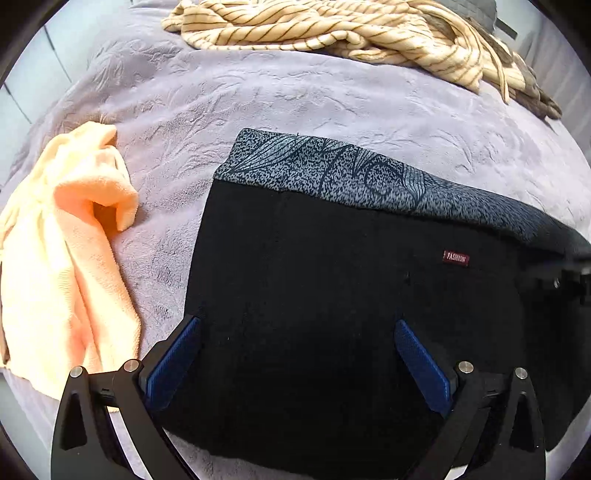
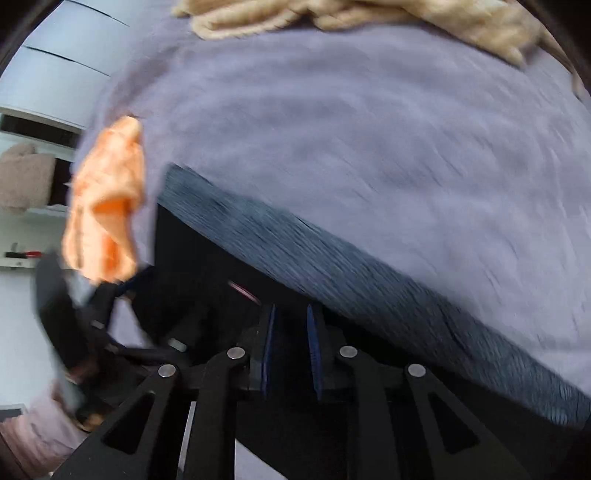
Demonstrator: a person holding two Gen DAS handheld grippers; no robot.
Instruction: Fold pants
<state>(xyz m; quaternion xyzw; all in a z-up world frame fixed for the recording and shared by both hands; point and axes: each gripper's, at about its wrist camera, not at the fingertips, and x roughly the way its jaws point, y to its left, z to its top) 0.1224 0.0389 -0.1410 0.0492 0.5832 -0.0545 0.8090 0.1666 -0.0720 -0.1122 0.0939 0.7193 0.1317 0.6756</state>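
Left gripper (image 1: pixel 297 325) hangs over the black pants (image 1: pixel 332 295), my blue pads (image 1: pixel 173 363) spread wide, nothing pinched between them. Pants lie folded flat on the lavender blanket (image 1: pixel 258 103), grey patterned band (image 1: pixel 332 177) along the far edge, small red "FASHION" label (image 1: pixel 456 257) near the right. Right gripper (image 2: pixel 291 315) sits over the pants' near-right part in a blurred view, jaws nearly together with a thin gap; I can't see cloth caught in it. Peach towel (image 1: pixel 74 240) crumpled just left of the pants, not touching as far as I can tell. Striped cream garment (image 1: pixel 332 33) bunched at the far side, well apart.
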